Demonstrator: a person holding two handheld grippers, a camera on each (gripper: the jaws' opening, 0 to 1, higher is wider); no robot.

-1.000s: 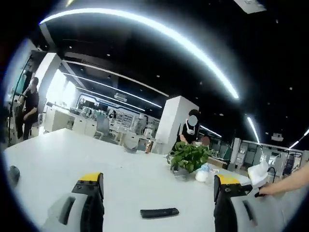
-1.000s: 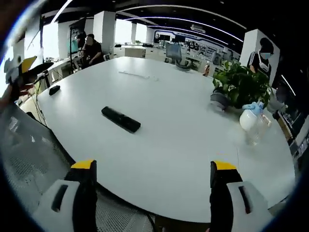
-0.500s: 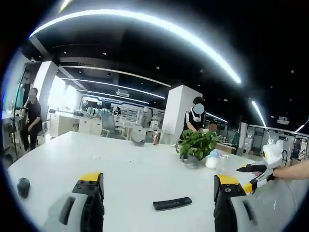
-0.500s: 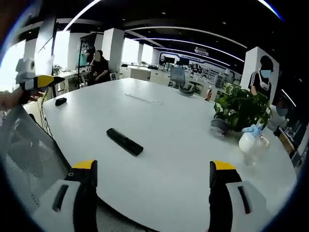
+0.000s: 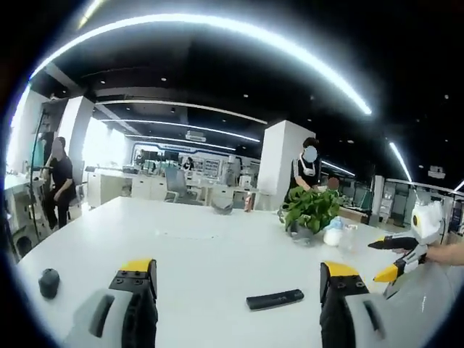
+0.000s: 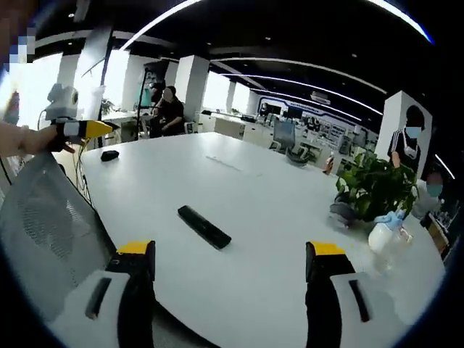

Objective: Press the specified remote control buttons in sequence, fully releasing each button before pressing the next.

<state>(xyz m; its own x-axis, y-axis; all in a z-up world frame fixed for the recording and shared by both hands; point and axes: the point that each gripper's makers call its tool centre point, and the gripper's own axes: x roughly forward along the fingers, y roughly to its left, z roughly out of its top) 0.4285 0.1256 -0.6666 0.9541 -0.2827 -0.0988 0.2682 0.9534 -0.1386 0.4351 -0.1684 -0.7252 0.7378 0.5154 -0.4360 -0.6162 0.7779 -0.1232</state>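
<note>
Right gripper view: the right tool (image 6: 228, 290), jaws spread wide and holding nothing, hovers at the near edge of a large white surface (image 6: 290, 210), with the black remote control (image 6: 204, 226) lying flat just beyond and between its jaws. At far left, the left tool (image 6: 90, 129) is held above a mesh chair back (image 6: 43, 232). Left gripper view: the left tool (image 5: 235, 308), also spread and empty, faces the same remote control (image 5: 274, 299), with the right tool (image 5: 391, 257) at right. The slim, rigid remote looks light and likely to slide on the smooth top, so presses should come straight down, perhaps with one tool steadying its long edges. A potted plant (image 6: 373, 190) and spray bottle (image 6: 383, 230) stand farther off.
</note>
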